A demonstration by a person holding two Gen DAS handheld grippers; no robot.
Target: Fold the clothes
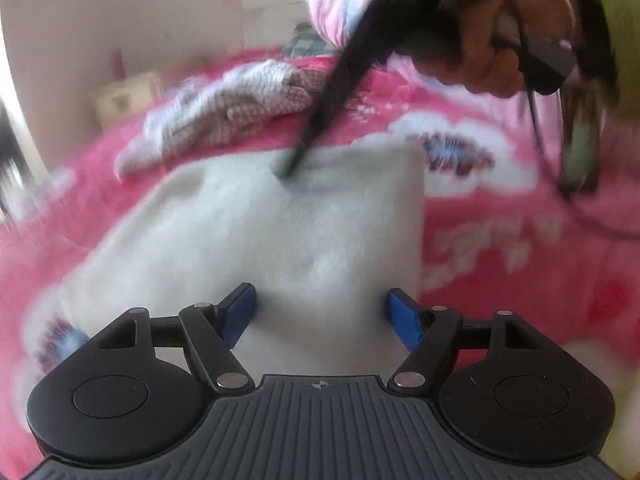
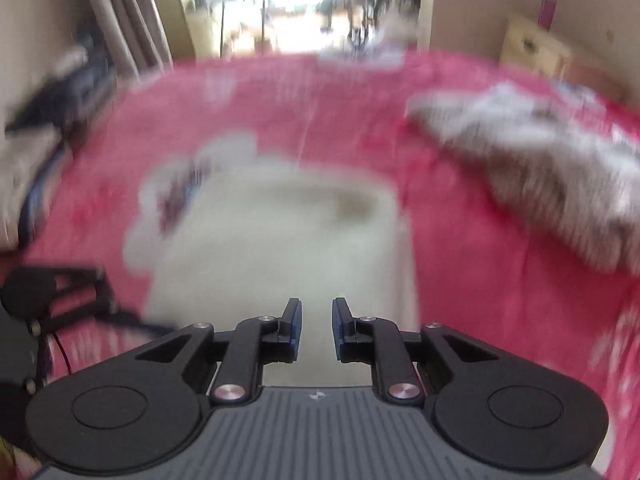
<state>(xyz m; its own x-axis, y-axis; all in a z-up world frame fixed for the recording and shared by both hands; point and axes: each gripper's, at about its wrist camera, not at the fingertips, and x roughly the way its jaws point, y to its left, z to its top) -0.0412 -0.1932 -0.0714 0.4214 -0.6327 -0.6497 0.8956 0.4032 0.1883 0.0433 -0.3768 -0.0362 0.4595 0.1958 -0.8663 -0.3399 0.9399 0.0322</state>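
A white fleecy garment (image 1: pixel 280 240) lies folded into a rough rectangle on the pink bed cover; it also shows, blurred, in the right wrist view (image 2: pixel 288 240). My left gripper (image 1: pixel 322 312) is open and empty, its blue fingertips (image 1: pixel 240 312) wide apart just above the garment's near edge. My right gripper (image 2: pixel 316 328) is open with a narrow gap between its pads, empty, over the garment's near edge. In the left wrist view the right gripper (image 1: pixel 290 166) reaches down onto the garment's far edge, held by a hand (image 1: pixel 492 64).
A crumpled grey-and-white knitted garment (image 1: pixel 224 112) lies on the pink bed cover (image 1: pixel 520 240) beyond the white one; it shows at the right in the right wrist view (image 2: pixel 540 160). A wooden bedside cabinet (image 2: pixel 552 52) stands at the wall. The left gripper (image 2: pixel 60 292) shows at the left edge.
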